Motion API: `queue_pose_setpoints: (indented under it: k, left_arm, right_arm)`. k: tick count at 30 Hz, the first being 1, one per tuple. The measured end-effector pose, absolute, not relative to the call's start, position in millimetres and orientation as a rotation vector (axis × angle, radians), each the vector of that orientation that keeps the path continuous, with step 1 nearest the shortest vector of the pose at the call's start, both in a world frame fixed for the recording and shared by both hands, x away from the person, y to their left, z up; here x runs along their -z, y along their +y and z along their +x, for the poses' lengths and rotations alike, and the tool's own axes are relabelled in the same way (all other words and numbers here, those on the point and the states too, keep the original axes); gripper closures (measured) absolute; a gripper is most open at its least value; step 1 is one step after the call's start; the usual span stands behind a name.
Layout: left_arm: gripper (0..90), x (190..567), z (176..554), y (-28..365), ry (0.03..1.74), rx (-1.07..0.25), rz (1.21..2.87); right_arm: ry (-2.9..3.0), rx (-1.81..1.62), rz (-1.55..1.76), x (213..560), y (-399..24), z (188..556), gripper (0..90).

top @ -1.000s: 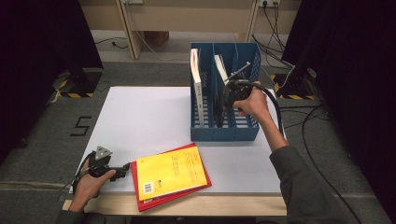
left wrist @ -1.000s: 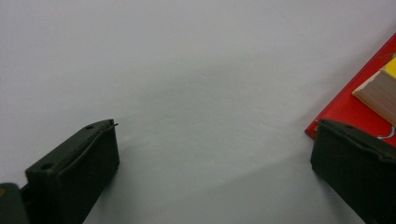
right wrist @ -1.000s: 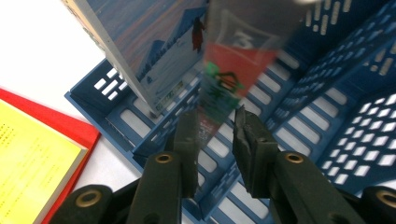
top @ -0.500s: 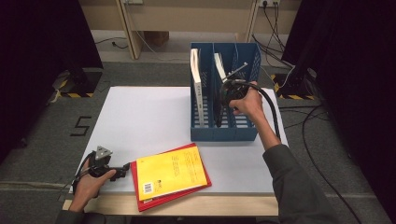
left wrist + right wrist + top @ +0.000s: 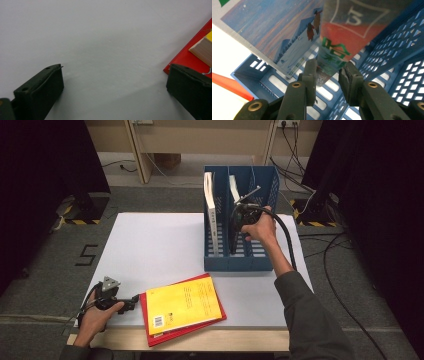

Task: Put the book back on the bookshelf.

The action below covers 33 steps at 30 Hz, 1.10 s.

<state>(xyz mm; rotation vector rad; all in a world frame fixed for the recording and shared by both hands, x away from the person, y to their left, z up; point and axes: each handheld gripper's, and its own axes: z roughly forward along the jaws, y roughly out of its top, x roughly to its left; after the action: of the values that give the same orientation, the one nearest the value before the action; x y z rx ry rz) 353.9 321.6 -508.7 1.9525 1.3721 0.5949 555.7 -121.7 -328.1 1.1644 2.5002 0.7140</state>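
Two books stand in the blue file rack (image 5: 240, 260) at upper centre of the high view: a white-spined book (image 5: 211, 215) in the left slot and a second book (image 5: 234, 200) in the middle slot, where the right gripper (image 5: 235, 227) reaches in. Open white tabletop (image 5: 150, 245) spreads left of the rack. At lower left, the left gripper (image 5: 131, 301) lies just beside a yellow book (image 5: 185, 305) stacked on a red book (image 5: 200, 325) near the front edge.

Left gripper view: jaws wide apart over bare table, nothing between; the red cover's corner (image 5: 190, 53) sits at right.

Right gripper view: jaws have just been opening; the second book's lower corner (image 5: 329, 67) sits between them, pads slightly clear. Green characters on its cover are unreadable.
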Motion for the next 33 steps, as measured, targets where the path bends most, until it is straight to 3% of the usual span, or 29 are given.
queue_pose_setpoints:
  k: [6, 17, 33]
  left_arm:
    - [0.2, 508.8, 353.7, 321.8, 1.372, -0.594, 1.95]
    - [0.2, 508.8, 353.6, 321.3, 1.376, -0.595, 1.944]
    - [0.3, 509.8, 352.6, 322.8, 1.365, -0.592, 1.932]
  right_arm:
    - [2.496, -0.759, 1.181, 325.6, -130.4, 544.6, 58.5]
    - [2.505, -0.885, 1.177, 328.6, -150.7, 492.1, 37.9]
    - [2.525, -1.002, 1.143, 348.2, -155.3, 447.1, 27.3]
